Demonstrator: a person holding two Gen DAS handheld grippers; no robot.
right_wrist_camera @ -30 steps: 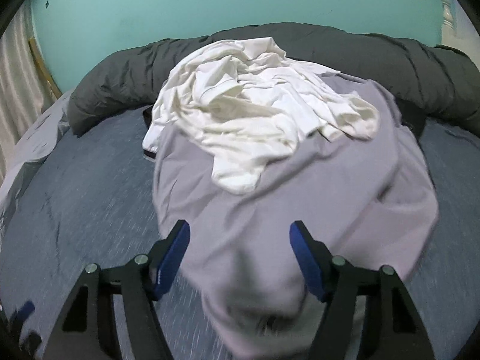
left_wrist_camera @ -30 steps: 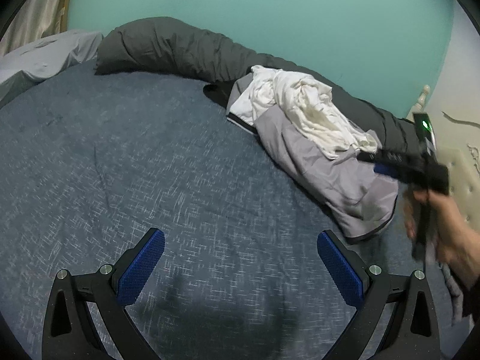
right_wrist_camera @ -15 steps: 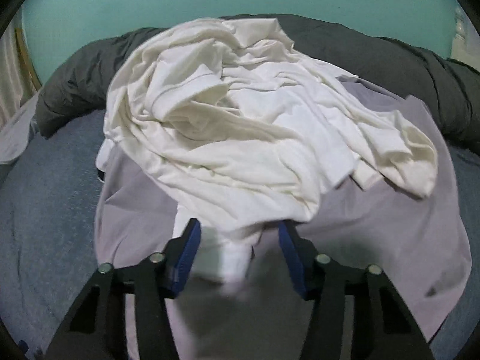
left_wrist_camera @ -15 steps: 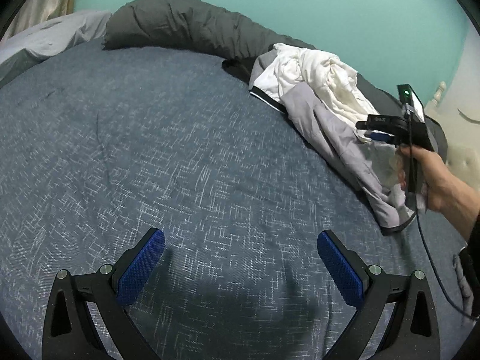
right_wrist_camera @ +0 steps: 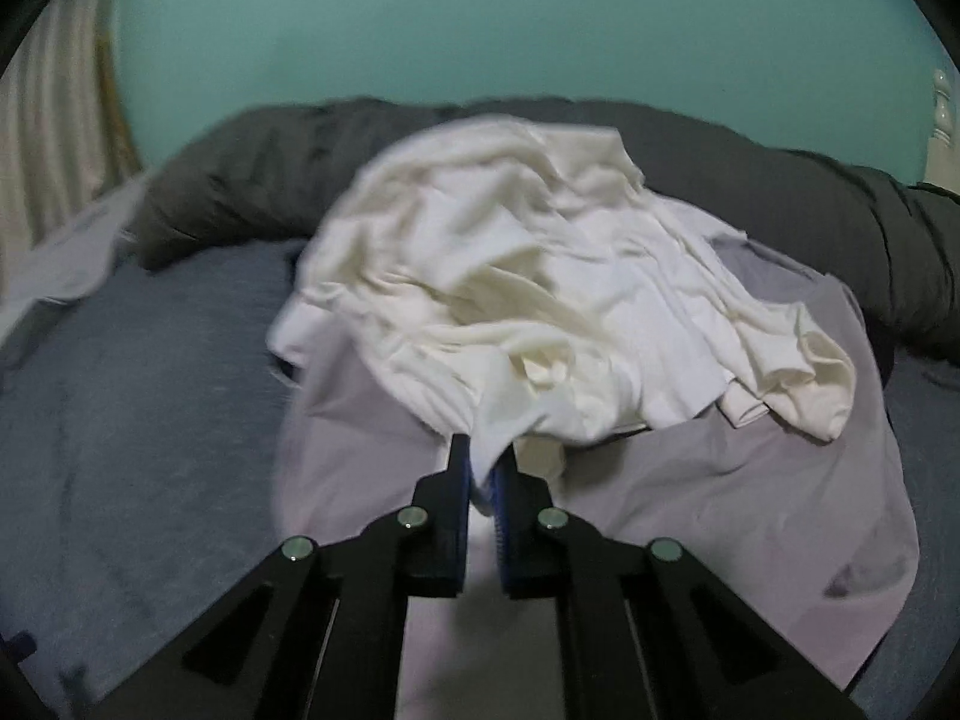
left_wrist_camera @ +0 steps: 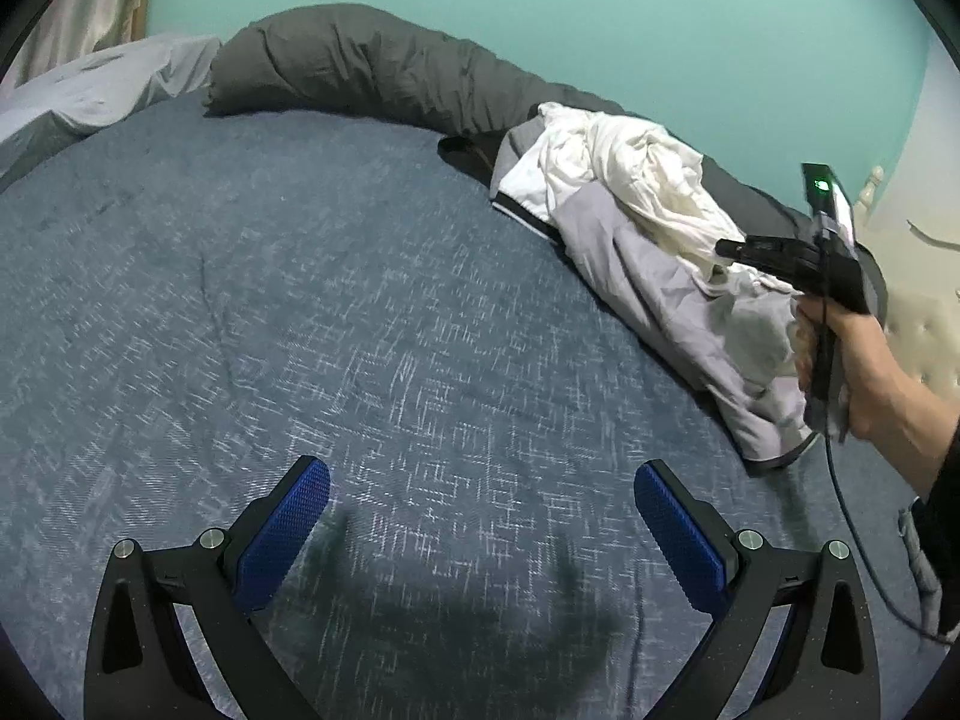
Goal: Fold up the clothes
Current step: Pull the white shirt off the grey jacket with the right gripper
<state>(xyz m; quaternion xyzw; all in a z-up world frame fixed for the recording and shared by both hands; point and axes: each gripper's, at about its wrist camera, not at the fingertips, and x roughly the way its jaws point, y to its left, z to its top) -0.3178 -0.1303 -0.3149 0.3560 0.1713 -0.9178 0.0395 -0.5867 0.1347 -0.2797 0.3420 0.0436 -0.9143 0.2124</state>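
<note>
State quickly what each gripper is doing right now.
Left gripper: jaws open, nothing held.
Right gripper: jaws just closed on the white garment.

Two garments lie piled at two o'clock on the bed [left_wrist_camera: 360, 312]: one white shirt [right_wrist_camera: 540, 300] and one lilac garment [right_wrist_camera: 750, 492] under it. One dark duvet [left_wrist_camera: 372, 66] runs along twelve o'clock. Two grippers show: left gripper [left_wrist_camera: 480, 516], right gripper [right_wrist_camera: 482, 474]. One hand [left_wrist_camera: 852, 360] shows.
</note>
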